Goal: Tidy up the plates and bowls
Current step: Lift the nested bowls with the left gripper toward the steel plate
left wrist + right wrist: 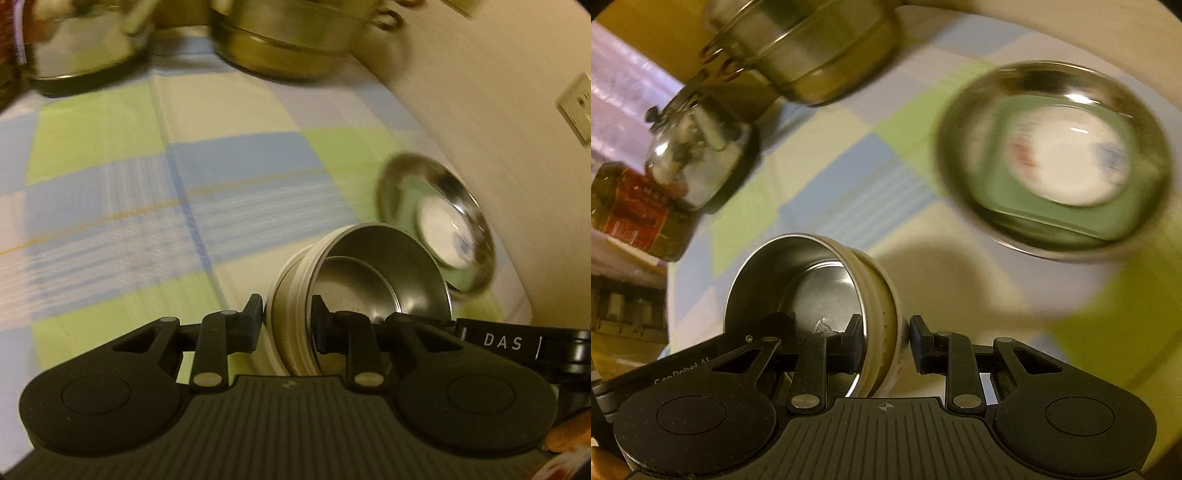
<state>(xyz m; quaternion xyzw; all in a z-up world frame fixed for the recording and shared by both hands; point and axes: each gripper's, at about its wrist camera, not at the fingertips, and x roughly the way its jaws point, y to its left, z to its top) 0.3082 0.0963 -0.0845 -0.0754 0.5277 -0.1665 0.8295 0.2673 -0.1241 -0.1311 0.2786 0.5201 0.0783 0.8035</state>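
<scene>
Left wrist view, nearest first: the left gripper is clamped across the rim of a round steel bowl with a cream ribbed outer wall, one pad outside the wall and one inside the basin. The bowl hangs tilted, clear of the green, blue and cream checked tablecloth. Right wrist view: the right gripper straddles the opposite rim of the same bowl; its inner pad lies against the steel lining, while a sliver of gap shows at the outer pad, so a firm grip is likely but cannot be confirmed. Beyond the bowl, a shallow polished steel dish holding a green square plate and a white round plate rests on the cloth near the pale wall. Farthest stand a large lidded steel pot with looped handles, a steel kettle on a black base and a jar with a red label.

Judged step: the bowl is in two-handed carriage, not yet set down. The next move probably calls for levelling it, lowering it onto the stacked dish or beside it, and releasing both sides together.
</scene>
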